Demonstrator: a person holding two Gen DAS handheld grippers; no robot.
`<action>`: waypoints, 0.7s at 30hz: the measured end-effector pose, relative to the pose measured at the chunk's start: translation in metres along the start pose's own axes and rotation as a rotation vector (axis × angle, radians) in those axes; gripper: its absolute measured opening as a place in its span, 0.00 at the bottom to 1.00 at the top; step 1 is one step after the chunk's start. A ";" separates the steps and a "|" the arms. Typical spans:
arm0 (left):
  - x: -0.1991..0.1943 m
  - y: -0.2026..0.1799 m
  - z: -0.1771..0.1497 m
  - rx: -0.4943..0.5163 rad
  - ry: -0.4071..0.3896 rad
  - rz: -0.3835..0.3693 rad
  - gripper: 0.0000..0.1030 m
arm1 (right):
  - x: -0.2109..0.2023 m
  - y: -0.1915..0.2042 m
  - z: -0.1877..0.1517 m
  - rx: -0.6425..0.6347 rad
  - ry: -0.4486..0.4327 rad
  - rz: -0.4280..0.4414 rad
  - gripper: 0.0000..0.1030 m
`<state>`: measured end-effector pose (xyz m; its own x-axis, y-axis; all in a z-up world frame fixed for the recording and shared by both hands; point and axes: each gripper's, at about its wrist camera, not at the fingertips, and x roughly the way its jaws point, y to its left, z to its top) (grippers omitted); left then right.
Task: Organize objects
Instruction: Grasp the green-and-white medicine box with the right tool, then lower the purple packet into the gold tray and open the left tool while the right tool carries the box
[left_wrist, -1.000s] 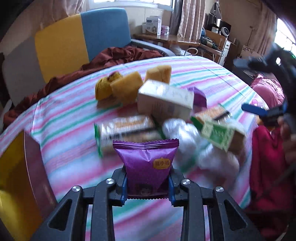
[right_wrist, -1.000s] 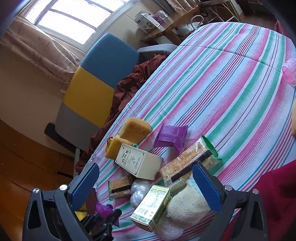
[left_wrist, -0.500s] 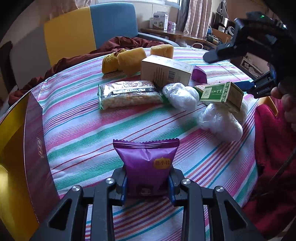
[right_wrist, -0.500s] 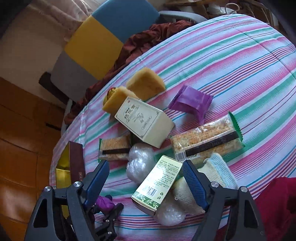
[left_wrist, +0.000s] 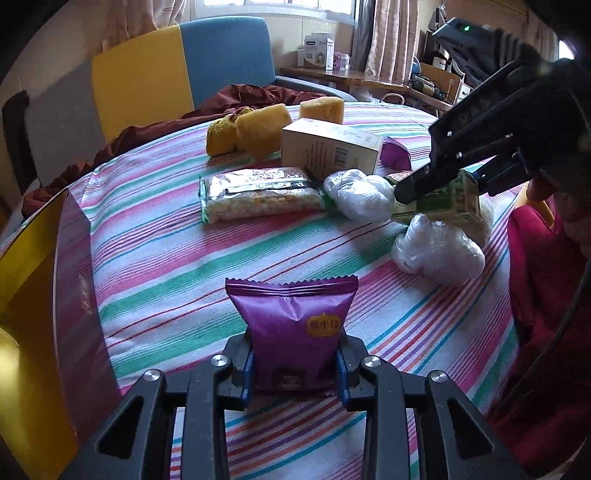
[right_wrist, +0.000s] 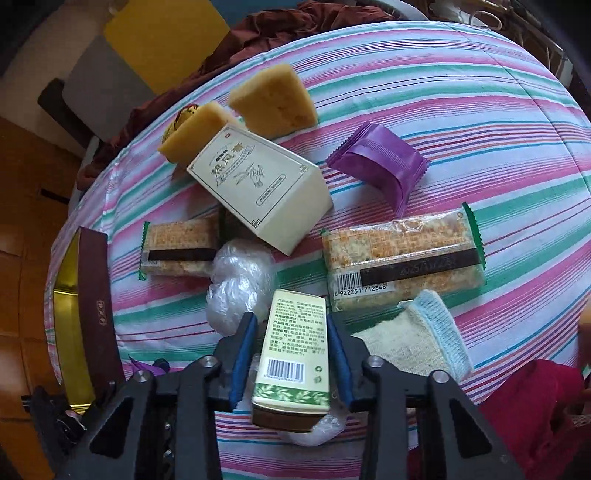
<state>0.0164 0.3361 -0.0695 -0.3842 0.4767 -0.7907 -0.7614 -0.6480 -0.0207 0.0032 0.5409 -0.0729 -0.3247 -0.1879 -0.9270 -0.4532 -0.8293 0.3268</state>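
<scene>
- left wrist view: the left gripper (left_wrist: 293, 363) jaws hold a purple snack bag (left_wrist: 293, 328) standing up over the striped desk (left_wrist: 177, 258). a gold and brown box (left_wrist: 55, 295) sits just to its left, near enough for the bag, i think. far to the right, the right gripper (left_wrist: 439, 181) is down at the green box (left_wrist: 443, 201).
- right wrist view: the jaws are narrow, one on each long side of the green box (right_wrist: 293, 350). whether they pinch it yet, i cannot tell. its long way points straight ahead from the jaws, so a squeeze looks easy. it rests on a plastic wad (right_wrist: 240, 280) and a knit cloth (right_wrist: 417, 339).
</scene>
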 end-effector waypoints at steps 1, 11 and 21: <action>-0.002 0.001 -0.001 -0.004 0.002 0.000 0.32 | 0.000 0.001 0.000 -0.008 0.000 -0.020 0.29; -0.059 0.013 -0.012 -0.043 -0.090 -0.014 0.32 | -0.020 0.001 0.001 -0.005 -0.119 0.003 0.29; -0.112 0.075 -0.024 -0.181 -0.135 0.071 0.32 | -0.031 0.000 -0.002 0.015 -0.205 0.012 0.29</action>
<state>0.0149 0.2200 0.0033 -0.5092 0.4930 -0.7055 -0.6283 -0.7731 -0.0867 0.0147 0.5461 -0.0442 -0.4920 -0.0857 -0.8664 -0.4597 -0.8196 0.3421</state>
